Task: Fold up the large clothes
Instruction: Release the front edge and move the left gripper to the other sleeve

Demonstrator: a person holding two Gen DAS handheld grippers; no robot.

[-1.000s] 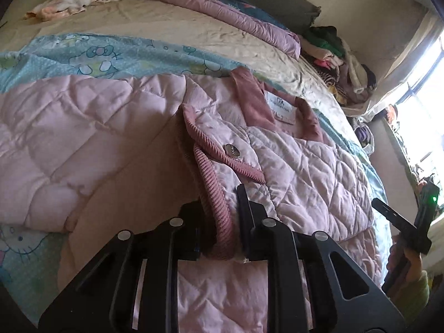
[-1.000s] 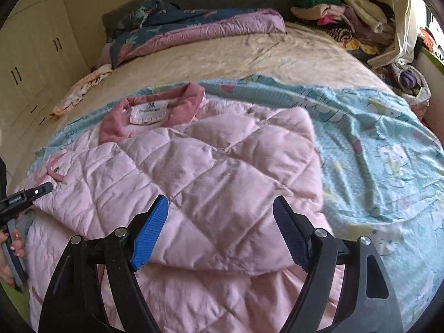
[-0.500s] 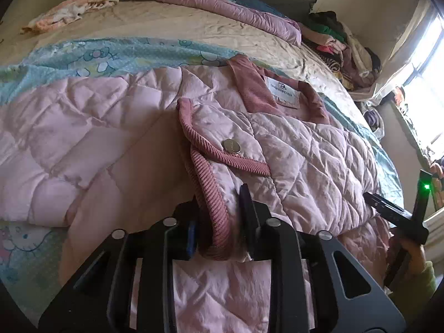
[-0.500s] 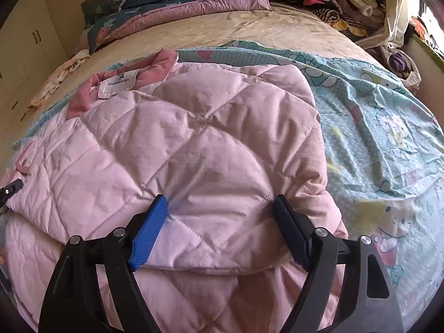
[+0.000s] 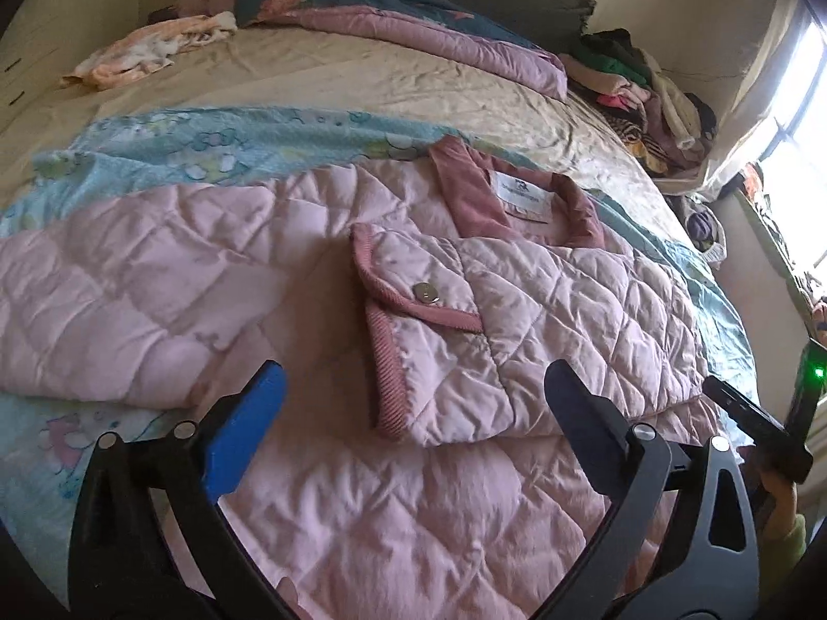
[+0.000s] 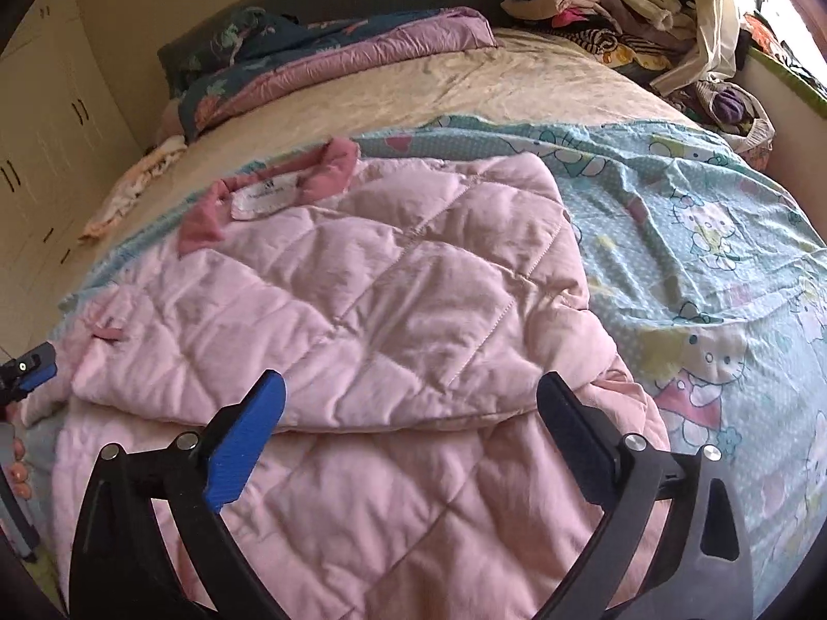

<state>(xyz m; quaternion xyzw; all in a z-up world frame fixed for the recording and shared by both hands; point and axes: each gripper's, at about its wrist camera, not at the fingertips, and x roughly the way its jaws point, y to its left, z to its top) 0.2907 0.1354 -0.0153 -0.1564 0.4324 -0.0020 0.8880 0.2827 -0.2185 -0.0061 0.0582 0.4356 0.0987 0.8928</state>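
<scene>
A pink quilted jacket (image 5: pixel 517 320) lies spread on the bed, collar and white label (image 5: pixel 522 194) at the far side. One sleeve is folded across its body, its ribbed cuff (image 5: pixel 393 372) with a metal snap lying on top. My left gripper (image 5: pixel 413 398) is open and empty, just short of the cuff. The other sleeve (image 5: pixel 129 289) lies out to the left. In the right wrist view the jacket (image 6: pixel 362 320) shows with the folded sleeve on top, and my right gripper (image 6: pixel 411 408) is open and empty above its near edge.
A blue cartoon-print sheet (image 6: pixel 698 237) covers the near part of the bed (image 5: pixel 336 82). A folded quilt (image 5: pixel 413 31) lies at the head. A heap of clothes (image 6: pixel 594 5) is piled at the far right corner. Cupboards (image 6: pixel 46 144) stand to the left.
My left gripper has opened and let go of the ribbed cuff, which now lies on the jacket. My right gripper stays open and has drawn back slightly.
</scene>
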